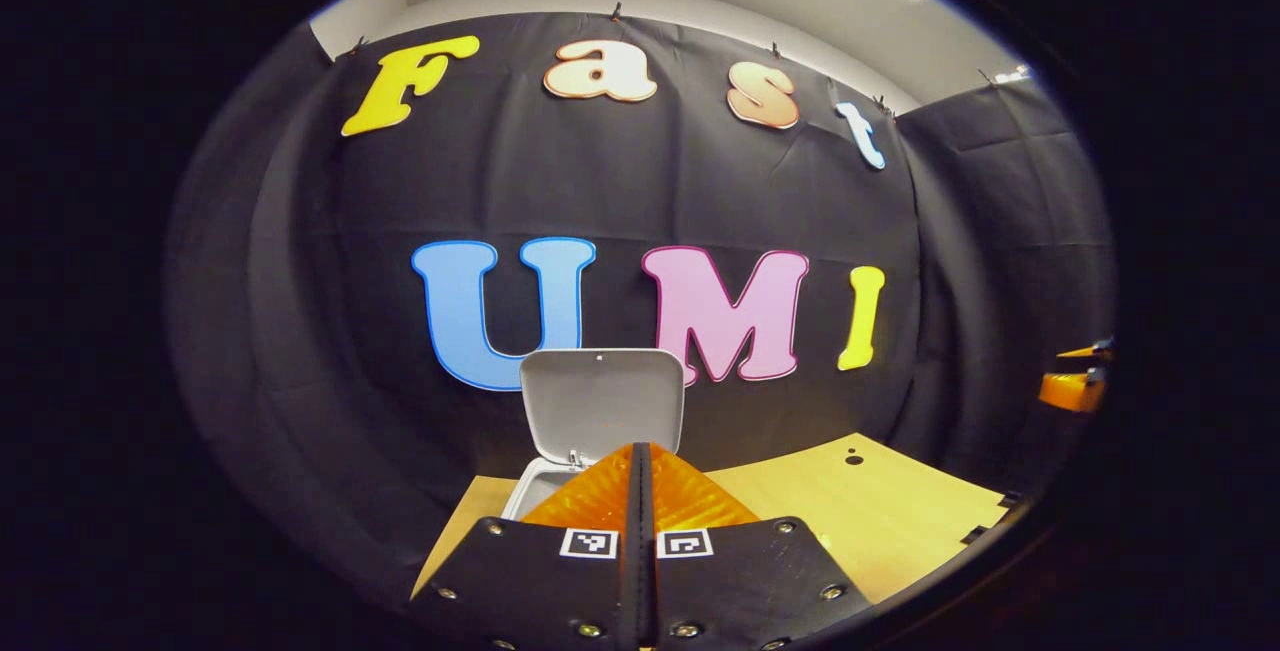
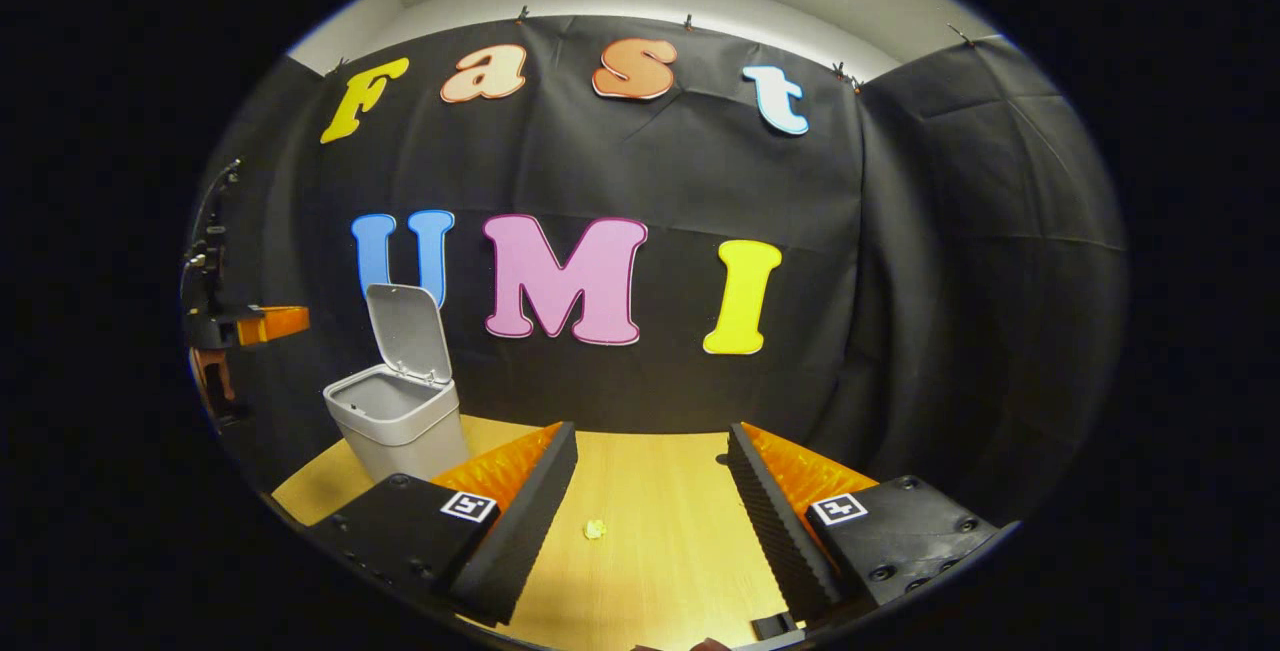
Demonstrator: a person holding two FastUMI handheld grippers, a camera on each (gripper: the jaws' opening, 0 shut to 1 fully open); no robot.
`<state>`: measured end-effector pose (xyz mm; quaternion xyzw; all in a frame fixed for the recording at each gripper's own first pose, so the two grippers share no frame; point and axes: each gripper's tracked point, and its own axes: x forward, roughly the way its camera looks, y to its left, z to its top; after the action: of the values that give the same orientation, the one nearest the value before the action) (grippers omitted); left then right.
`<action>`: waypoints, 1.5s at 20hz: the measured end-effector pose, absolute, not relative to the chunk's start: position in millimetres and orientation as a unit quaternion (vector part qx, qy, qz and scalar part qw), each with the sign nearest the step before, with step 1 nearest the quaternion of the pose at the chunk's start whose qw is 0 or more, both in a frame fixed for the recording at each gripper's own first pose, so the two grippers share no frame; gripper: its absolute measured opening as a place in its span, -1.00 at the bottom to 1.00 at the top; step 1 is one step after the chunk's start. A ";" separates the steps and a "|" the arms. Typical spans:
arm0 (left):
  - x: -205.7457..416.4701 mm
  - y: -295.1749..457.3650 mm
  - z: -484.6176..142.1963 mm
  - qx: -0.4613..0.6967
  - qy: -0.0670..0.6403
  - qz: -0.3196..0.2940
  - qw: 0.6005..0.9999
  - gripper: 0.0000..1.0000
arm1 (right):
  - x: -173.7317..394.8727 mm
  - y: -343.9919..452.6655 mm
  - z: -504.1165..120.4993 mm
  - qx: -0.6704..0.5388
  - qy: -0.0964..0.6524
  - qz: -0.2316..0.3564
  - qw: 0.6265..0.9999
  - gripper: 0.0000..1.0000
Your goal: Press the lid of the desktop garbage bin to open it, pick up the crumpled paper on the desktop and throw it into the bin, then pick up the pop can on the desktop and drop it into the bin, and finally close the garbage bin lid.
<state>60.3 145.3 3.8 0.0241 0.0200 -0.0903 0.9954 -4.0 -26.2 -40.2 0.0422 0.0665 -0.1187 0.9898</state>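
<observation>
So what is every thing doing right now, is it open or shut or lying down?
Garbage bin: upright on the table, open.
Lid: flipped up, standing at the back of the bin.
Crumpled paper: lying loose on the table.
Left gripper: shut, holding nothing.
Right gripper: open, paper ahead between its fingers.

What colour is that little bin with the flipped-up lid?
Light grey, lid included; the bin shows best in the right gripper view.

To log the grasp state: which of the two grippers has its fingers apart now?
The right gripper: its fingers stand wide apart above the table. The left gripper has its fingers pressed together.
</observation>
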 end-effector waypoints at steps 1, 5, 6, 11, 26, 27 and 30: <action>43.3 139.1 6.4 0.018 0.018 -0.100 0.995 -0.99 | 7.9 -26.4 -48.5 0.041 0.072 -0.118 0.990 0.96; -7.4 150.6 25.4 0.050 0.000 -0.091 0.995 -0.94 | 54.5 -22.0 -89.9 0.031 0.116 -0.106 0.987 0.96; -17.7 154.5 27.0 0.055 -0.001 -0.081 0.995 -0.99 | 69.0 -20.9 -102.2 0.027 0.127 -0.099 0.987 0.96; -61.4 161.4 35.8 0.017 0.007 -0.019 1.000 -0.99 | 141.7 -2.2 -195.4 0.072 0.259 -0.040 0.962 0.96; -122.3 148.7 37.0 -0.007 0.002 0.109 0.994 0.02 | 209.0 29.9 -435.5 0.130 0.614 -0.008 0.778 0.45; -123.5 149.6 36.4 -0.009 0.004 0.115 0.993 0.02 | 209.4 31.4 -440.8 0.128 0.619 -0.006 0.775 0.72; -128.3 153.3 31.9 -0.006 0.014 0.136 0.991 0.02 | 210.1 36.5 -455.9 0.129 0.634 -0.001 0.763 0.67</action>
<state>-128.3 153.3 31.9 -0.0057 0.0143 0.1356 0.9906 210.1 36.5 -455.9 0.1286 0.6337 -0.0007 0.7628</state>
